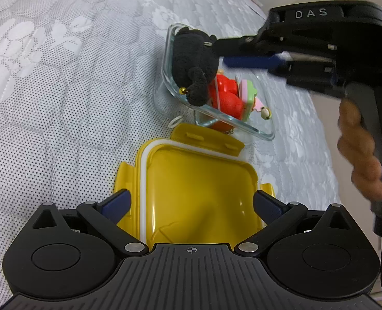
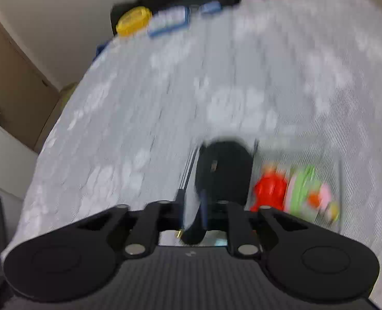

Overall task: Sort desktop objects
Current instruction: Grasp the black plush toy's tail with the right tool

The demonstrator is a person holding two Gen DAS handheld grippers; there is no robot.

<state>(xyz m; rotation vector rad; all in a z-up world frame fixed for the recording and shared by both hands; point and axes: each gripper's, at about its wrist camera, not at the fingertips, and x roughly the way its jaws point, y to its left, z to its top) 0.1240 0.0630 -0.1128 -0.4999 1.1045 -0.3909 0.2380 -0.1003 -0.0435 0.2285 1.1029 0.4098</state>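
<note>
Jaws over quilted grey mattress (image 1: 62, 103), beige walls (image 2: 49, 38)

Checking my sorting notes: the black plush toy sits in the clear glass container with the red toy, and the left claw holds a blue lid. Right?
Nearly. The lid in the left claw is yellow, not blue, as the left wrist view shows.

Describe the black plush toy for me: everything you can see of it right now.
The black plush toy is a fuzzy, soft-looking figure with a rounded body, a stubby limb hanging down and a small gold bell at its lower end. It lies in the clear glass container, filling the far end and rising above the rim, beside a red toy. The right gripper reaches its upper side; whether the fingertips press on it cannot be told.
</note>
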